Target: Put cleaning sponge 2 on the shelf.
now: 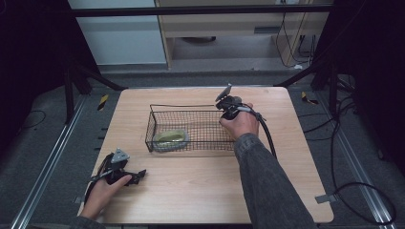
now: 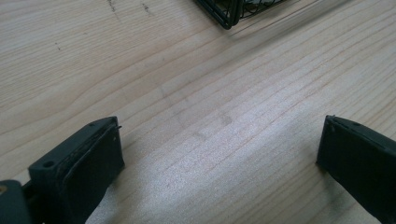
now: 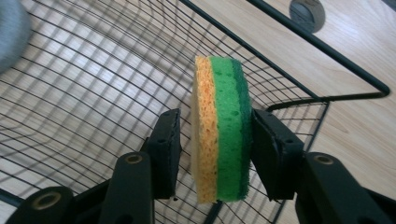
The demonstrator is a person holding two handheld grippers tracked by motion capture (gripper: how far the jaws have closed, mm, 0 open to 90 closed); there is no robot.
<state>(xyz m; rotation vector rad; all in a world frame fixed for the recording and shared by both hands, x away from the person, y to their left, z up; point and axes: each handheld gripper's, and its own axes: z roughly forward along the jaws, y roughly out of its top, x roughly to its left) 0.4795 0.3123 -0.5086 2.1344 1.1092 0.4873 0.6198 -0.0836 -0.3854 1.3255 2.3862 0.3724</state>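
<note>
Sponge: yellow foam layer, bright green layer, darker green scrub face; round-edged, standing on edge between the right gripper's jaws, inside the wire basket.
Right gripper: jaws slightly parted; right pad touches the scrub face, left pad stands just off the yellow side (a sliver of gap).
Left gripper: jaws spread wide over bare table.
Basket: also holds a greenish bowl.

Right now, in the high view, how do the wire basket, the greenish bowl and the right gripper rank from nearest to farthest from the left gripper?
1. Wire basket, its near left corner.
2. Greenish bowl, inside the basket's left end.
3. Right gripper, at the basket's far right corner.
</note>
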